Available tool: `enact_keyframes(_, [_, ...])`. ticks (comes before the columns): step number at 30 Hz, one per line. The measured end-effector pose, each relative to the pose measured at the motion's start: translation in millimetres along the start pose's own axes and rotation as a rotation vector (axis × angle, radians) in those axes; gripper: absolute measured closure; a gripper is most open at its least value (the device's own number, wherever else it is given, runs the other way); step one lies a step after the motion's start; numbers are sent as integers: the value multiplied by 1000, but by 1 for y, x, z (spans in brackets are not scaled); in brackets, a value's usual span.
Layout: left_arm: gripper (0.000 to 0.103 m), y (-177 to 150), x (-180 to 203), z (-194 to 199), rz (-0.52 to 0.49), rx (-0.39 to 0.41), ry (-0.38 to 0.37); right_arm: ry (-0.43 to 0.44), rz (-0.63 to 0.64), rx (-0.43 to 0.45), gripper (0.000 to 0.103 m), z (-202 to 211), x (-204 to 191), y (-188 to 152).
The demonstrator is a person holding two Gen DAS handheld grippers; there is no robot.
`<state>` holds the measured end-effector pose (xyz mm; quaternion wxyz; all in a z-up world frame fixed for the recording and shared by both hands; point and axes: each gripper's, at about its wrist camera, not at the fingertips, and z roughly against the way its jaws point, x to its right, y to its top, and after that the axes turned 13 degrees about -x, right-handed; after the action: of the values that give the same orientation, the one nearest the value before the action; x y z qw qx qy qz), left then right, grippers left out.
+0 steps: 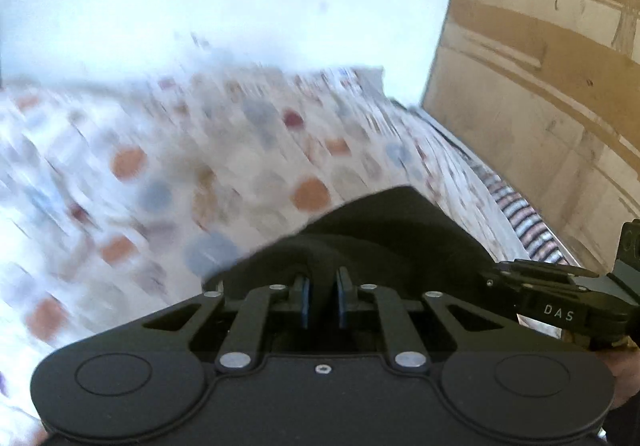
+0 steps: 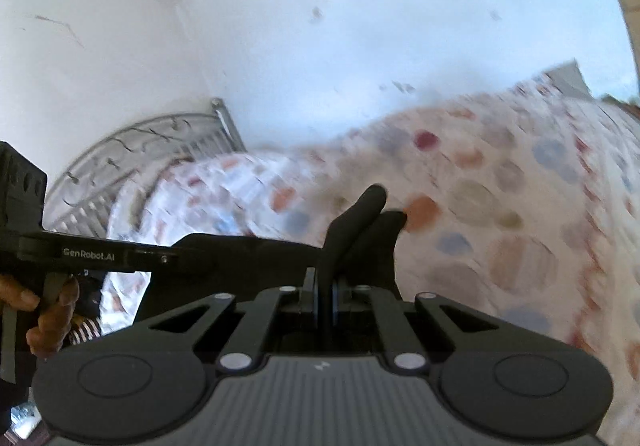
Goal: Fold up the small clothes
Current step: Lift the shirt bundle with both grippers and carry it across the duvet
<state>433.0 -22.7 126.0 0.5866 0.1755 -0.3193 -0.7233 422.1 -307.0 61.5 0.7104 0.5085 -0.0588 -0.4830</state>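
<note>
A small black garment [image 1: 384, 234] hangs between both grippers above a bed with a polka-dot sheet [image 1: 132, 174]. My left gripper [image 1: 322, 286] is shut on one edge of the black cloth. My right gripper [image 2: 325, 286] is shut on another edge of the garment [image 2: 356, 222], which stands up in a fold between the pads. The right gripper's body shows at the right edge of the left wrist view [image 1: 560, 306]; the left one shows in the right wrist view [image 2: 92, 254]. Both views are motion-blurred.
A white wall [image 2: 320, 26] lies behind the bed. A metal bed frame [image 2: 132, 150] stands at the left in the right wrist view. A brown tiled floor [image 1: 540, 66] lies beside the bed on the right in the left wrist view.
</note>
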Motion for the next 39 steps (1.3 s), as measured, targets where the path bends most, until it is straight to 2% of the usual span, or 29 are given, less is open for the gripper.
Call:
enact_keyframes(4, [90,-2,-25,45,-12,89,72,65,9,39,96,-17,-33,17])
enact_keyframes(6, [90,-14,-40,57,5,101,89,83,6,36,96,-28,-45,17])
enact_keyframes(9, [90,-44,-69,54,111,37,61,110,-32,-46,96,-51,-48,4])
enact_keyframes(13, [91,-99,-110,23,320,-113,7,76,-86,-248,96,-87,-43,-28])
enact_keyframes(15, [92,-127,-122,8,398,-162,-23,50,-110,-303,96,-95,-38,-43])
enact_keyframes(17, [92,-146,-130,5,448,-147,-45,35,-142,-315,96,-94,-29,-52])
enact_keyframes(20, [91,-158,-140,5,516,-115,-94,35,-181,-313,95,-90,-21,-55])
enact_keyframes(26, [84,-166,-136,2,524,-116,-92,6,-163,-308,90,-85,-28,-66])
enact_keyframes(28, [82,-164,-135,4,507,-123,-84,-16,-143,-306,81,-83,-31,-66])
enact_keyframes(30, [73,-162,-135,6,501,-125,-74,-28,-127,-299,73,-82,-37,-65])
enact_keyframes(31, [71,-163,-134,8,501,-123,-72,-37,-118,-289,64,-78,-38,-65])
enact_keyframes(32, [64,-162,-133,11,500,-120,-68,-46,-106,-280,59,-74,-41,-65])
enact_keyframes(34, [42,-162,-127,18,492,-107,-39,-69,-57,-246,41,-63,-49,-68])
enact_keyframes(35, [28,-162,-123,22,484,-100,-10,-80,-36,-230,39,-58,-53,-68])
enact_keyframes(37, [25,-162,-113,31,453,-83,34,-106,-5,-194,27,-45,-63,-70])
enact_keyframes(39, [21,-163,-104,42,433,-69,43,-122,22,-154,19,-30,-72,-73])
